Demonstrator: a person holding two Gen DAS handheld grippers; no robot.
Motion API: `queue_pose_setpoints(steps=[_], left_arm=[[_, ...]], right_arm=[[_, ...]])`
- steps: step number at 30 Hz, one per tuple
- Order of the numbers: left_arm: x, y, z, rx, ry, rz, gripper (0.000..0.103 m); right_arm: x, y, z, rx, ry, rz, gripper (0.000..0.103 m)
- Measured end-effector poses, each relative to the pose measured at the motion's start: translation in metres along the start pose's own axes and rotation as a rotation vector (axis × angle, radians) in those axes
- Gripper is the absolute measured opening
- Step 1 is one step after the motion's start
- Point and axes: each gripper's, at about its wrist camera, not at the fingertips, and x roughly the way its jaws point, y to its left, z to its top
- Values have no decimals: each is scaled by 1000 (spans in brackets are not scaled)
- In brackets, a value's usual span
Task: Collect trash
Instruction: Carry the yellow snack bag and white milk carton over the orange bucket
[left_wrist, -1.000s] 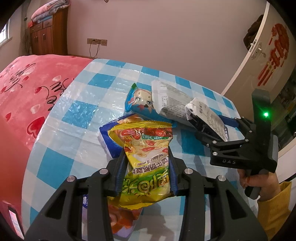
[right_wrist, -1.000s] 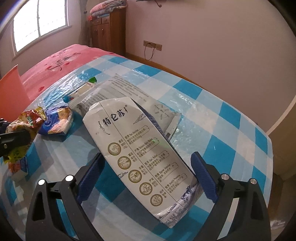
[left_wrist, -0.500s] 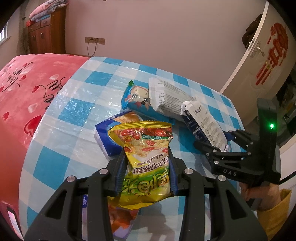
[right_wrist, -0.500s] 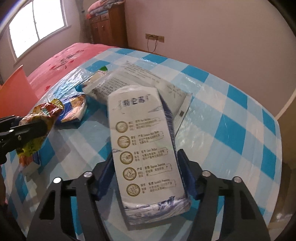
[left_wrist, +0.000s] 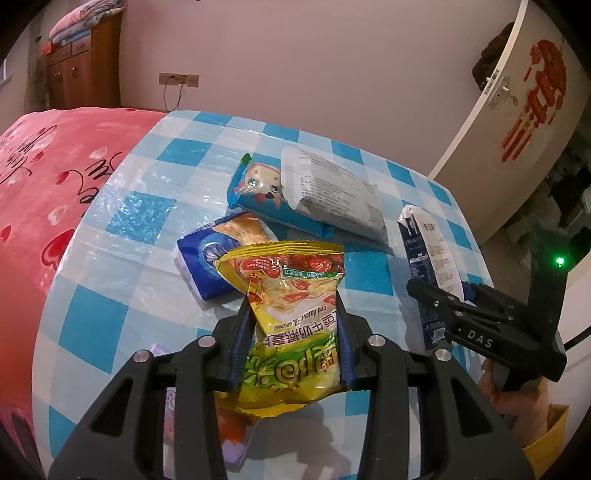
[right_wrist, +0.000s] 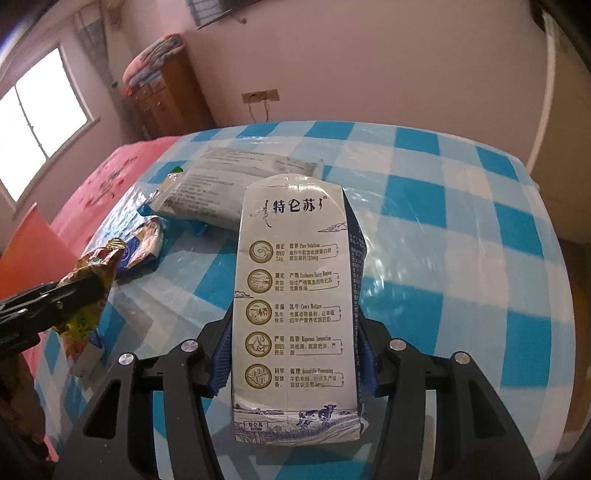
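Observation:
My left gripper (left_wrist: 291, 334) is shut on a yellow snack bag (left_wrist: 291, 317), held just above the blue-checked table (left_wrist: 122, 229). My right gripper (right_wrist: 293, 354) is shut on a white milk carton (right_wrist: 295, 295), its blue pads pressing both long sides. The same carton (left_wrist: 430, 273) and right gripper (left_wrist: 441, 295) show at the right of the left wrist view, with a hand in a yellow sleeve behind. On the table lie a blue tissue pack (left_wrist: 214, 258), a blue cartoon wrapper (left_wrist: 266, 195) and a grey printed pouch (left_wrist: 332, 195).
A pink bedspread (left_wrist: 40, 177) borders the table on the left. A white door (left_wrist: 517, 122) with red decoration stands at the right, a wooden cabinet (left_wrist: 81, 74) at the back left. Another wrapper (left_wrist: 173, 398) lies under my left gripper. An orange object (right_wrist: 26, 243) stands at the left edge.
My right gripper closed its jaws onto the milk carton, rolled it straight and drew it toward the table's near right, away from the grey pouch. The left gripper kept still with the snack bag.

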Motion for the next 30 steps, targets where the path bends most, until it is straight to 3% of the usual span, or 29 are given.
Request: queue_pose_setpoints(steps=[17, 30], left_arm=[[-37, -5, -11, 36, -44, -38, 41], [-78, 10, -18, 38, -107, -27, 41]], right_arm=[[-43, 20, -35, 107, -27, 27, 55], [-64, 46, -44, 135, -32, 100, 55]])
